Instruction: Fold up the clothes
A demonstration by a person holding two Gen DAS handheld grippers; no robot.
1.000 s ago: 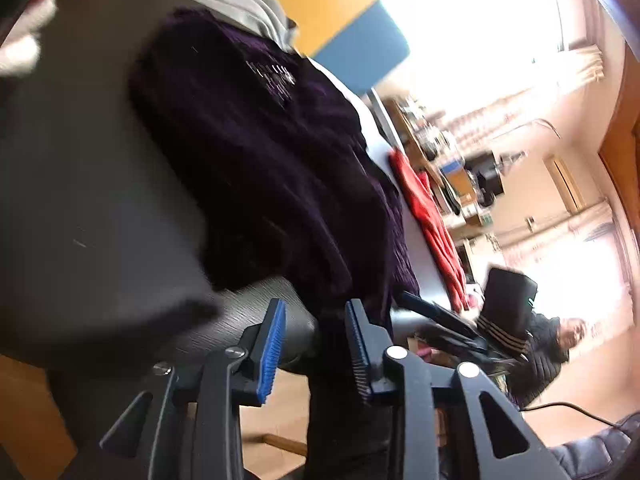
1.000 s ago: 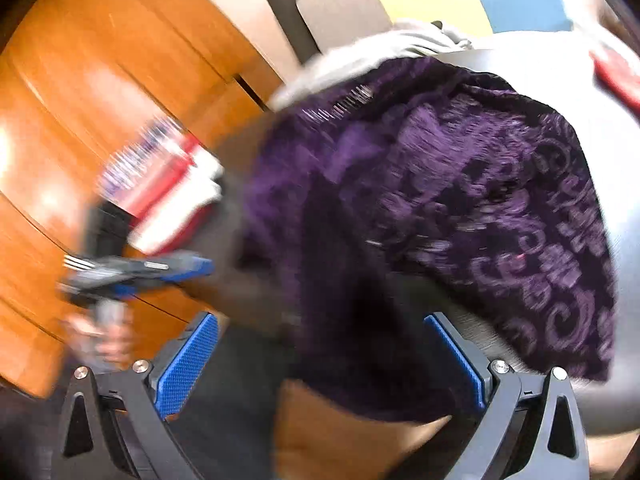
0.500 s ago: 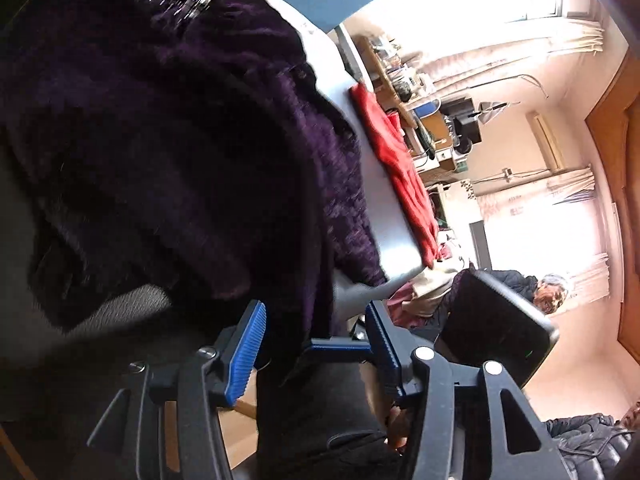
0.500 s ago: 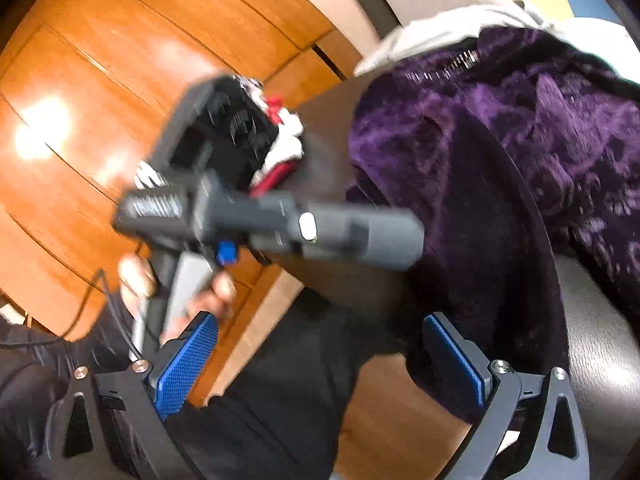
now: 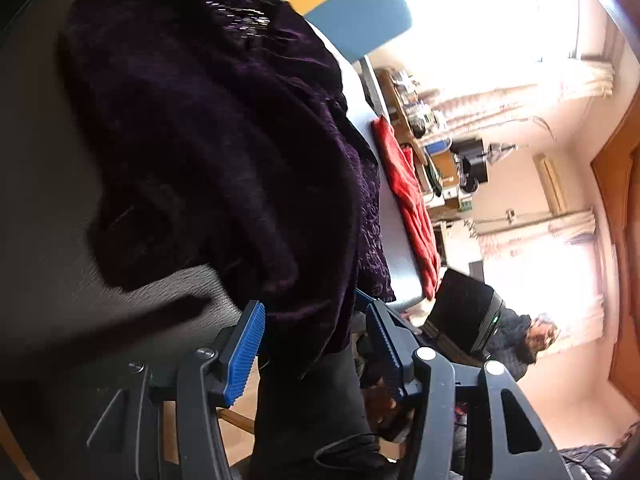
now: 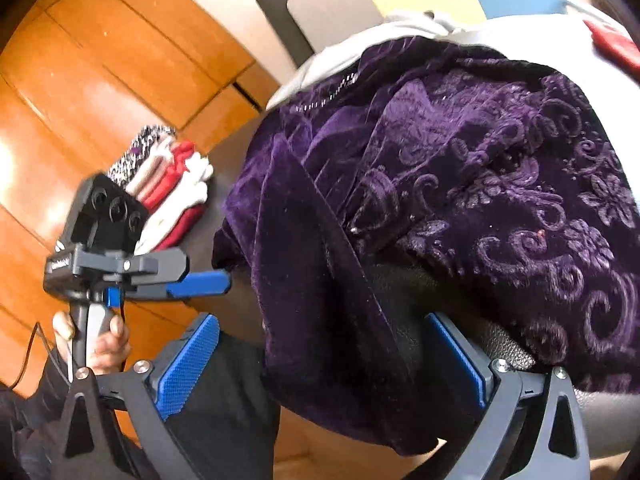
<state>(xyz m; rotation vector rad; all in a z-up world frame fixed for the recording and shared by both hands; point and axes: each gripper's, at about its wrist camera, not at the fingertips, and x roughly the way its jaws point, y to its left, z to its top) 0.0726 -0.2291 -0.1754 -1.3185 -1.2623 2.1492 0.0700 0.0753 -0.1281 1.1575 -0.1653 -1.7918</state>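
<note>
Lived-in home room: curtained windows, cluttered shelf, wood panelling.

dark table, wooden wall, curtains

Both wrist views close at the table edge, angled downward, sharing the purple garment, facing opposite sides

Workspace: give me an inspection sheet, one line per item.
Surface: dark table, purple garment hangs over its near edge.
Job's things: purple velvet garment, crumpled; folded stack at far left.
Clutter: red cloth; grey cloth behind the garment.
Grippers: left hand-held gripper jaws just opened, hem between, pads clear; right hand-held gripper open astride the hem.
Cables: thin cable by the hand.
Surroundings: wooden floor, curtains, seated person.
</note>
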